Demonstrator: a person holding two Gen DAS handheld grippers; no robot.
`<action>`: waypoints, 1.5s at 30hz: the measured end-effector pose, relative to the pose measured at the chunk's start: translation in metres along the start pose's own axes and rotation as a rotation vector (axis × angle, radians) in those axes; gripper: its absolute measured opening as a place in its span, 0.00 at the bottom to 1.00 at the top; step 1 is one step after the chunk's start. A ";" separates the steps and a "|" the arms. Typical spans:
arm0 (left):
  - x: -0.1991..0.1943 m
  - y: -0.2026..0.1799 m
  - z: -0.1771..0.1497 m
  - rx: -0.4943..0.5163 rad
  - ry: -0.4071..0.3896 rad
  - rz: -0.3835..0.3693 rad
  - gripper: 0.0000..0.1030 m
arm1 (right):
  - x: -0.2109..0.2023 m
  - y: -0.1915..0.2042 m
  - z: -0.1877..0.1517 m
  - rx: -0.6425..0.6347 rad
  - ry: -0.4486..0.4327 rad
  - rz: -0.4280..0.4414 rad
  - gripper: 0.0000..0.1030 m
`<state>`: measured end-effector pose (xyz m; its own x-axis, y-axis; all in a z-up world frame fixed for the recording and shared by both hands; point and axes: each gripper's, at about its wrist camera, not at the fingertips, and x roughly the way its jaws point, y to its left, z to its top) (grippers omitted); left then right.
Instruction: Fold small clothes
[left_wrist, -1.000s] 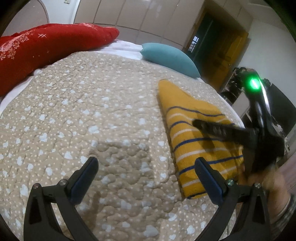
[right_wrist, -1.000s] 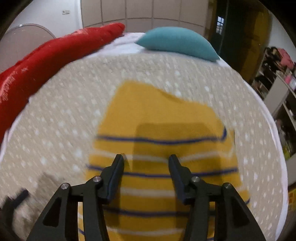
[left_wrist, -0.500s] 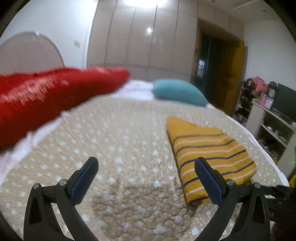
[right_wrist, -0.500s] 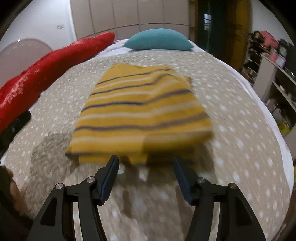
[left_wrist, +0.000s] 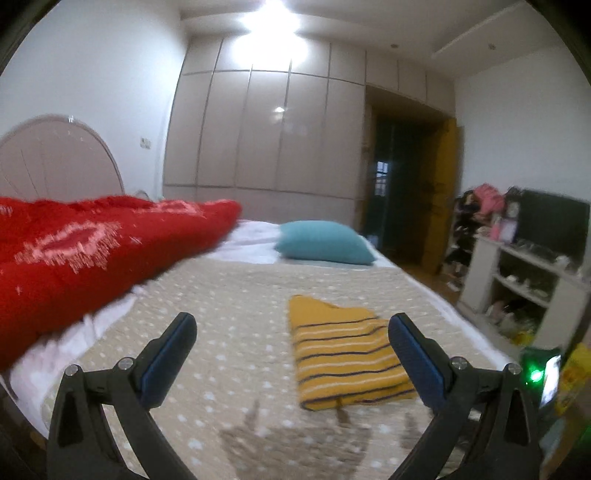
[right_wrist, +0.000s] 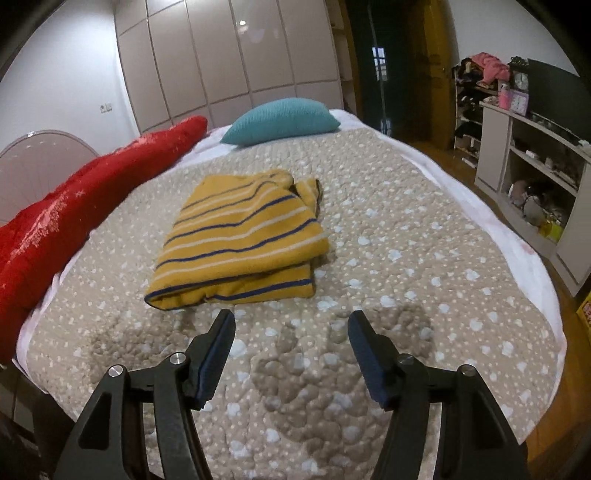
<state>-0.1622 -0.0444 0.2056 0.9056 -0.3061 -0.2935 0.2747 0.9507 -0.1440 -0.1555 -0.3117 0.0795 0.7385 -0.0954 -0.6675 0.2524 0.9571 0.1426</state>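
Note:
A yellow garment with blue and white stripes (right_wrist: 243, 236) lies folded into a rectangle on the beige dotted bedspread (right_wrist: 406, 258); it also shows in the left wrist view (left_wrist: 343, 362), right of centre. My left gripper (left_wrist: 291, 347) is open and empty, held back from the bed with the garment ahead near its right finger. My right gripper (right_wrist: 291, 347) is open and empty, above the bedspread just short of the garment's near edge.
A red quilt (left_wrist: 92, 251) is piled along the bed's left side and shows in the right wrist view (right_wrist: 74, 206). A teal pillow (right_wrist: 284, 120) lies at the far end. White shelving (right_wrist: 535, 177) stands right of the bed. Wardrobe doors (left_wrist: 266, 129) fill the back wall.
Both grippers have pulled back and up from the garment. The right gripper, which was over the garment, has left it folded on the bed. The right gripper's fingers stand wider apart.

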 end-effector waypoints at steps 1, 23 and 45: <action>-0.003 -0.001 0.001 -0.012 0.008 -0.013 1.00 | -0.006 0.000 -0.002 0.005 -0.009 0.003 0.67; -0.009 -0.022 0.010 -0.066 0.266 -0.216 1.00 | -0.060 -0.002 -0.008 0.029 -0.136 0.019 0.78; 0.038 -0.028 -0.038 0.089 0.355 0.083 1.00 | -0.037 -0.003 -0.026 0.019 -0.065 -0.012 0.79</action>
<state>-0.1477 -0.0843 0.1622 0.7620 -0.2113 -0.6122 0.2460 0.9689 -0.0281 -0.2003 -0.3042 0.0846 0.7741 -0.1248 -0.6206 0.2727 0.9505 0.1491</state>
